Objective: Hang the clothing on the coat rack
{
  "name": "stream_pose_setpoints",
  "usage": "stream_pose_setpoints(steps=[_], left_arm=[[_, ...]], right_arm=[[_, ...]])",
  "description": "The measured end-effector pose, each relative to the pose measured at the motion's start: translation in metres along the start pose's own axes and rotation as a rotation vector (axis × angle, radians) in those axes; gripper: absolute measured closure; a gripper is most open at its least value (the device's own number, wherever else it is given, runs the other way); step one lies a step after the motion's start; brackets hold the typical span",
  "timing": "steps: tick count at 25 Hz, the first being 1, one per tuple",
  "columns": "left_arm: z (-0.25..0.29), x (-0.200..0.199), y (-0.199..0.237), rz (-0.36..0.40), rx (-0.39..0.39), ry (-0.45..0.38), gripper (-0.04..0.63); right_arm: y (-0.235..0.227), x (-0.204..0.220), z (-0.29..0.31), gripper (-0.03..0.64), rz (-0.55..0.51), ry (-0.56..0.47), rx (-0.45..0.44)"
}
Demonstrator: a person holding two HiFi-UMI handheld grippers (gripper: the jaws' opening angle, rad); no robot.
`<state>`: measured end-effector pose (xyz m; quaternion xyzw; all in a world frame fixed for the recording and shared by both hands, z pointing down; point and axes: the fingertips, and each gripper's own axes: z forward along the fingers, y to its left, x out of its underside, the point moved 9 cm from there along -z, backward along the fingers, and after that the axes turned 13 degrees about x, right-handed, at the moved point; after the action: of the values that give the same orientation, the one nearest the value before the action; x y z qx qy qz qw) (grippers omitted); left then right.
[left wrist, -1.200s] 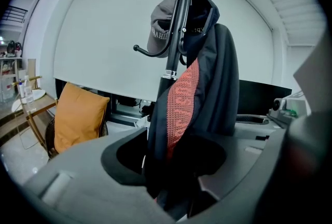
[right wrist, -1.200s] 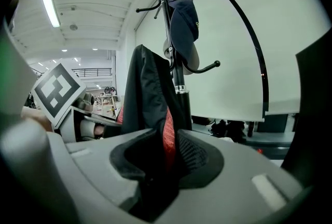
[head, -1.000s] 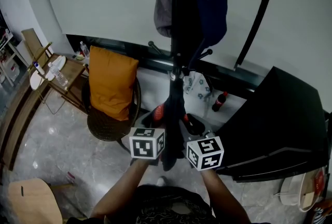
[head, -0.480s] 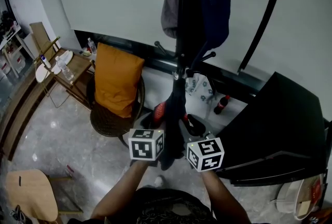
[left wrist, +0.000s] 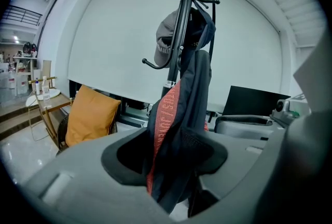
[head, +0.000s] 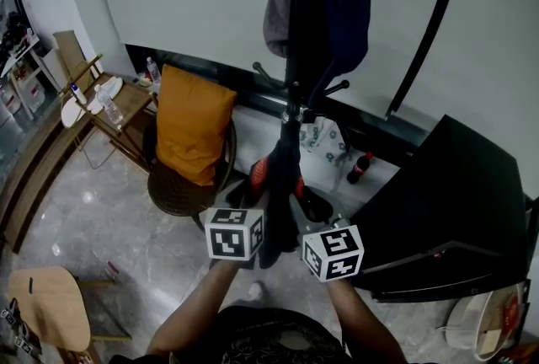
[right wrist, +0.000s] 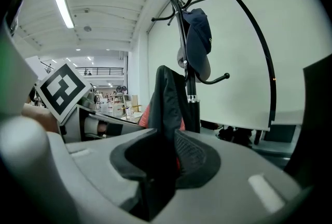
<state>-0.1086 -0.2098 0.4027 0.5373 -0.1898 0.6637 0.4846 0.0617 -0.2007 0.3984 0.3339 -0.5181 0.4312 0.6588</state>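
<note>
Hardly anything about the tools has shifted since a second ago: both keep their spots in the head view. It is the room that slides (my camera has swung a touch). So the orange cushion (head: 194, 131) and its round chair (head: 173, 195) sit a little further right. The wooden stool (head: 46, 307) lies lower at the near left, and more of the coat rack (head: 301, 42) shows at its top.

The clothing (head: 282, 177), dark with a red lettered band, runs as before from the rack's lower hooks down toward me. Its near end lies between the two grippers. I see the left gripper (left wrist: 171, 161) with its jaws standing apart and the fabric bunched in the gap between them. The right gripper (right wrist: 161, 161) has just been drawing its jaws in a little. They are wide apart too, with the cloth hanging down through the middle of the gap. Whether the upper end is caught on a hook I cannot tell, as the pole hides it.

Higher on the rack hang a grey cap (head: 276, 17) on the left and a darker cap (head: 349, 13) on the right. At the far left stands a side table (head: 126, 105) with bottles (head: 152, 69). Right of the rack's foot, a cola bottle (head: 358, 168) stands on the floor beside a black panel (head: 455, 202).
</note>
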Motion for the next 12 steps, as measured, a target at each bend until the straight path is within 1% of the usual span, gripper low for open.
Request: stream_pose_setpoints(steps=[4,12], left_arm=[[-0.006,0.003,-0.009,0.008,0.001,0.007,0.407],[-0.02,0.008,-0.024,0.008,0.007,-0.012,0.41]], right_arm=[[0.002,-0.001,-0.009,0.522,-0.005,0.0,-0.016],[0.008,-0.001,-0.024,0.528,-0.011,-0.005,-0.051]])
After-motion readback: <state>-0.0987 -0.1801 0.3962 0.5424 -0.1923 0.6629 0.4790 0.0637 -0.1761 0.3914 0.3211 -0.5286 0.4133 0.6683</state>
